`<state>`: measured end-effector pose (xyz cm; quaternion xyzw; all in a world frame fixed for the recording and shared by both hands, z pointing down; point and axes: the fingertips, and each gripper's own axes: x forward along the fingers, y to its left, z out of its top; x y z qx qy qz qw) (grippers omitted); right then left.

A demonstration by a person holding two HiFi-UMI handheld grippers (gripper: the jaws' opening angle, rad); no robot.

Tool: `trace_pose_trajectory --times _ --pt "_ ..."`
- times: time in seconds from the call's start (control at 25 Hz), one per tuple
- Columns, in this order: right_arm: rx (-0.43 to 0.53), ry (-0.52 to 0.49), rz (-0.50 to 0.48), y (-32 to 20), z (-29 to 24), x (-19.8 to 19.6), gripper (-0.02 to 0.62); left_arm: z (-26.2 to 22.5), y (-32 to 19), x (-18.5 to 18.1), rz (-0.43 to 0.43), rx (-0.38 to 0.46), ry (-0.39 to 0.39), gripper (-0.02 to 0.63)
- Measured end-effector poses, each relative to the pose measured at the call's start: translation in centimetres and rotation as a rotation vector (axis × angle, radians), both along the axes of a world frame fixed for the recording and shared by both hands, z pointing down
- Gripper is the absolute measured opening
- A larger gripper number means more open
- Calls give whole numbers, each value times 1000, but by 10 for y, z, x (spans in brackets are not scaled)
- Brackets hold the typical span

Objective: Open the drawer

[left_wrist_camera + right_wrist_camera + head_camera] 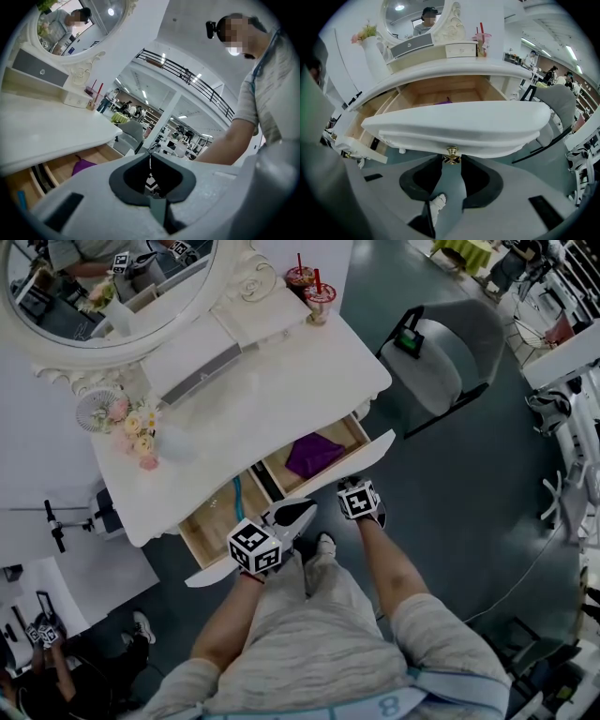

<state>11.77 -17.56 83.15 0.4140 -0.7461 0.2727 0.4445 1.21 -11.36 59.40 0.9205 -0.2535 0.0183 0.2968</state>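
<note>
The white dressing table (281,381) has both its drawers pulled out. In the right gripper view, my right gripper (452,160) is shut on the small brass knob (452,152) under the curved white front (459,126) of the right drawer. That drawer (370,451) holds a purple cloth (314,454). The left drawer (211,521) stands open too, with a blue item (238,495) inside. My left gripper (302,512) hovers in front of the gap between the two drawers, touching nothing. Its tips (150,151) meet with nothing between them.
A grey chair (450,352) stands to the right of the table. On the tabletop are two cups with straws (309,282), a vase of flowers (136,432) and a round mirror (103,287). The person's legs are right under the drawers.
</note>
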Motion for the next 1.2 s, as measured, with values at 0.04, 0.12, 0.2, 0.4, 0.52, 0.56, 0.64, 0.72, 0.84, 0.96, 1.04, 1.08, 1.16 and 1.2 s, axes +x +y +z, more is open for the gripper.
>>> trace_pose_trajectory --times 0.04,0.12,0.2,0.4,0.52,0.56,0.64,0.72,0.84,0.96,1.04,1.08,1.16,1.2 --pt "-5 -1 4 4 0 2 124 -1 1 1 2 2 -1 15" --pt "-25 -6 11 13 -2 4 124 -2 3 4 5 5 -2 15" --pt "-35 -10 12 21 -3 7 124 -4 6 7 10 5 -3 15" --pt "-38 6 1 34 -6 17 124 -7 10 12 16 7 -9 15" --pt "-54 12 8 44 -5 23 124 -9 12 13 19 10 -14 15" --pt "-61 10 12 47 -4 24 124 -10 12 14 19 11 -15 15" --pt "-57 6 10 51 -5 25 124 -11 12 14 18 14 -17 15" --pt "-37 11 6 50 -9 27 124 -13 12 16 19 17 -21 15" --pt "-31 11 9 55 -10 32 124 -15 12 19 23 22 -24 15" --pt "-55 -9 35 64 -5 35 124 -16 13 22 26 23 -29 15" --pt "-51 -10 41 63 -3 37 124 -17 13 25 29 24 -31 15" --pt "-48 -7 43 62 -2 38 124 -17 13 27 29 25 -30 15" --pt "-47 -9 48 63 -1 39 124 -18 14 30 30 27 -29 15" --pt "-46 -12 50 63 -2 39 124 -18 15 31 31 27 -30 15"
